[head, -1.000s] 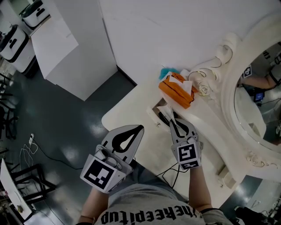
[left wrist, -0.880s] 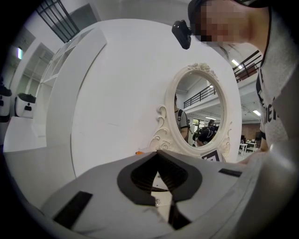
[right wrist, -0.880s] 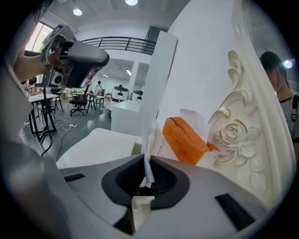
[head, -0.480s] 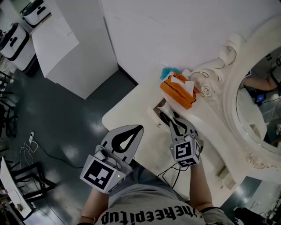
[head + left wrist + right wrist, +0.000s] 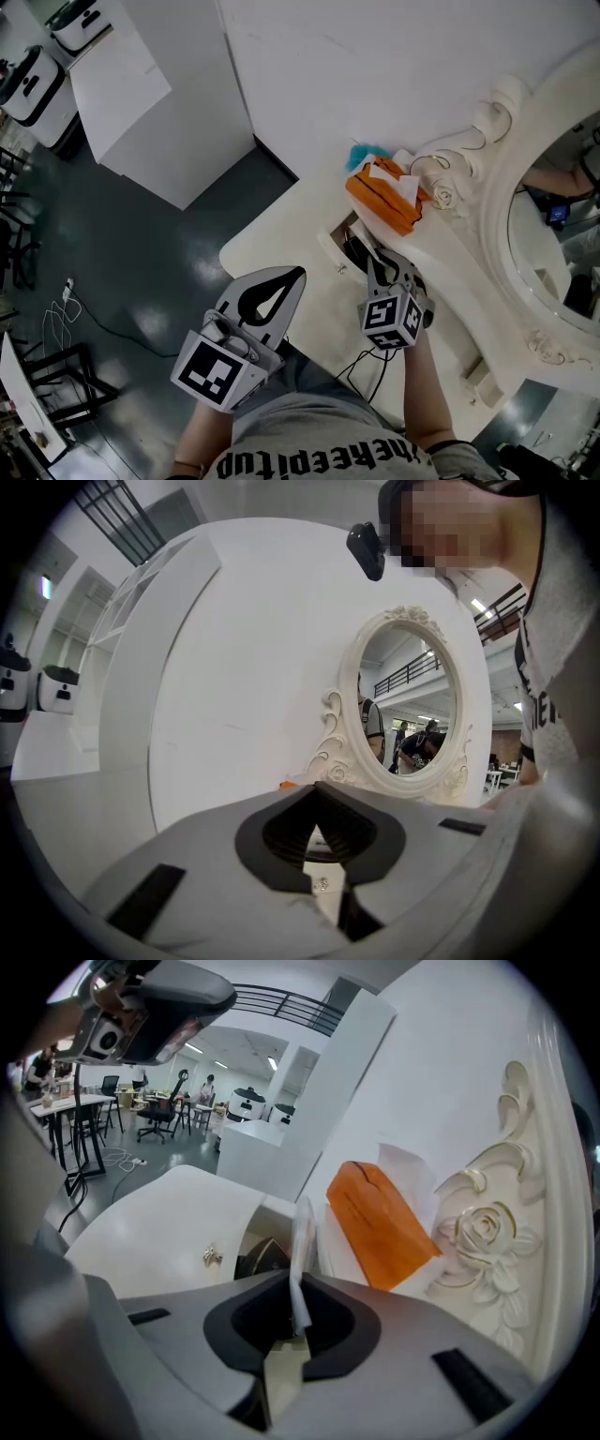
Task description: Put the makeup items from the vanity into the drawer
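The right hand-held gripper (image 5: 298,1288) was clenched on a thin white packet (image 5: 302,1232), which stood on edge between the pads and stuck out past the tips. It was poised over the open drawer (image 5: 262,1252) at the front of the pale worktop (image 5: 159,1213), with a small metal knob (image 5: 212,1255) just beside the dark opening. Beyond the drawer an orange pouch (image 5: 380,1222) lay against the carved white mirror frame (image 5: 483,1232), and something teal (image 5: 361,155) showed behind it. The left hand-held gripper (image 5: 317,794) was closed on nothing, held well apart from the worktop.
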Available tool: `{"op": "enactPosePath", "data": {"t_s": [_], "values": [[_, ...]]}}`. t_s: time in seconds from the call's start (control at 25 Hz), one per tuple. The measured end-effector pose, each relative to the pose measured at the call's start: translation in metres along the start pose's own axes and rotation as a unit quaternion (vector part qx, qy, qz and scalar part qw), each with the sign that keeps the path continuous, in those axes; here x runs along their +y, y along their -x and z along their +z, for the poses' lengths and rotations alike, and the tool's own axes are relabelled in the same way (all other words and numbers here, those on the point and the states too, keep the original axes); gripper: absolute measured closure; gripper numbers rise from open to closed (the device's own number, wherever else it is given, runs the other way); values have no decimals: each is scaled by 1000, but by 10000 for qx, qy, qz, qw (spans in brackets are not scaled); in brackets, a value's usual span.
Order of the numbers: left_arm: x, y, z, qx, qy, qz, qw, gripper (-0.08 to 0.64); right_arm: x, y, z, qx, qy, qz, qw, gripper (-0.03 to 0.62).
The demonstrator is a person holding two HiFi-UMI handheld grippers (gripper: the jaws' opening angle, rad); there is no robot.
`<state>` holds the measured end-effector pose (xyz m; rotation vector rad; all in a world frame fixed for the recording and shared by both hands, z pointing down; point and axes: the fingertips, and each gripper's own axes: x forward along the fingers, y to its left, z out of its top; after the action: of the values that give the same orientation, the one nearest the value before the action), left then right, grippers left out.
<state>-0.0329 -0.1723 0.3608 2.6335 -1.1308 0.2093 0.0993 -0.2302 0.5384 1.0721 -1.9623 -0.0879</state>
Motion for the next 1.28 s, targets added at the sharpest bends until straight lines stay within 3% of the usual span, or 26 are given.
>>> {"op": "enactPosePath", "data": {"t_s": [0.28, 0.92, 1.28], "values": [[2, -1, 3, -132, -74, 11, 9999, 537, -1, -6, 1, 236, -122, 45, 9996, 543], [-3, 2, 2, -71, -12, -67, 10000, 537, -5, 12, 12, -36, -1184, 417, 9921, 408], [-4, 9, 13, -501, -293, -88, 9983, 537, -2, 29, 14, -215, -1472, 462, 9878, 368]]}}
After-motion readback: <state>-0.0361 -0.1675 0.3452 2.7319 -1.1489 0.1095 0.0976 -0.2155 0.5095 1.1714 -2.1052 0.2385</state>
